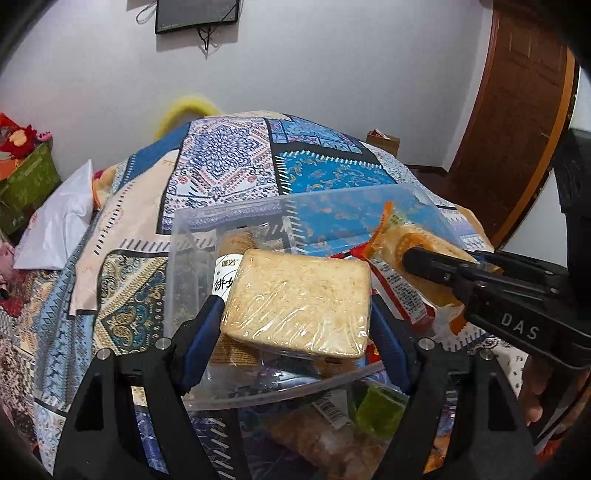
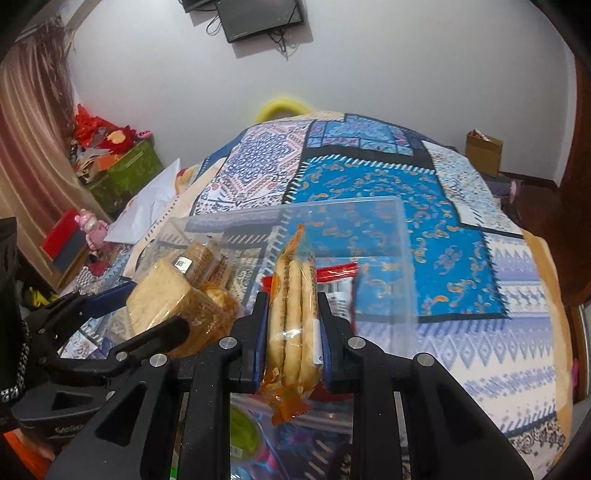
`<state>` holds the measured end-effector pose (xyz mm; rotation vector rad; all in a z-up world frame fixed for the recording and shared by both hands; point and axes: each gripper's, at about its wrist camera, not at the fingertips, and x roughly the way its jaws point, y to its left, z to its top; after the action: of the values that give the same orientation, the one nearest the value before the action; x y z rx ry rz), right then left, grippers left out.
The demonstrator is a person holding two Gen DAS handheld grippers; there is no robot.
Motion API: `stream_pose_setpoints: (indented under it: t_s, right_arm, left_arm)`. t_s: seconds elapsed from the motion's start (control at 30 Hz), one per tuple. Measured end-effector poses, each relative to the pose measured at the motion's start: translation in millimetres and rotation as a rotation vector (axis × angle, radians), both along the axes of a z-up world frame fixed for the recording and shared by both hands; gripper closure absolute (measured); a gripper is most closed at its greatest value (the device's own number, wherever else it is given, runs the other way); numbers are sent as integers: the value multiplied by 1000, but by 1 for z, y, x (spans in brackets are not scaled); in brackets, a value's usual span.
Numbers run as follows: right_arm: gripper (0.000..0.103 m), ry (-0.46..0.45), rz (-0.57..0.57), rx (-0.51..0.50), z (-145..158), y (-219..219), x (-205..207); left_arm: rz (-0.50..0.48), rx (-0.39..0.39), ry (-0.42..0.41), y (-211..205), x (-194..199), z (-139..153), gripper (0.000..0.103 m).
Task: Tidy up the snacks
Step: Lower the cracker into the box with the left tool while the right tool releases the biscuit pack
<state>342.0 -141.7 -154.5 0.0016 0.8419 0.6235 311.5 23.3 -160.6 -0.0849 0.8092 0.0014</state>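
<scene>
Clamping the wrapped bread slab (image 1: 297, 301) at frame centre, your left gripper (image 1: 295, 314) holds it over the clear plastic bin (image 1: 207, 218); your right gripper (image 2: 291, 321) pinches the orange biscuit pack (image 2: 293, 306) upright, centre frame, above the same bin.

Glossy cling film wraps the bread (image 1: 299, 299); clear plastic bin (image 1: 236, 214); patterned cloth bedspread (image 1: 229, 155).

— What lies on the bed?
— A patchwork quilt (image 2: 424, 229); a white bag (image 1: 59, 225) at its left edge.
— Beyond it?
— Green boxes (image 2: 125, 173), a wall monitor (image 1: 197, 14), a cardboard box (image 2: 484, 151).
</scene>
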Motion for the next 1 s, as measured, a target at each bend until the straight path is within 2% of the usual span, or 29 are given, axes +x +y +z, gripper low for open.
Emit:
stream_pose_setpoints:
  t_s: [0.07, 0.3, 0.37, 0.43, 0.47, 0.77, 0.83, 1.0]
  right_arm:
    - [82, 7, 12, 5, 0, 5, 1]
    - [81, 27, 28, -59, -7, 23, 5]
    - [72, 44, 29, -72, -9, 23, 5]
    - [52, 31, 11, -75, -7, 19, 3]
    - [50, 15, 5, -73, -4, 16, 0]
    - [48, -70, 5, -79, 31, -7, -36]
    - [45, -88, 4, -74, 38, -15, -50]
    - [44, -119, -1, -90, 44, -28, -81]
  left_arm:
    - [10, 18, -4, 0, -1, 0, 26]
    - [19, -21, 17, 8, -3, 2, 25]
    - [16, -26, 7, 9, -6, 5, 25]
    - [16, -26, -7, 10, -9, 11, 25]
    - [17, -29, -11, 10, -11, 13, 25]
    - [0, -18, -31, 6, -44, 38, 25]
    - [-9, -13, -29, 4, -55, 41, 24]
    - [-28, -11, 0, -3, -87, 40, 24]
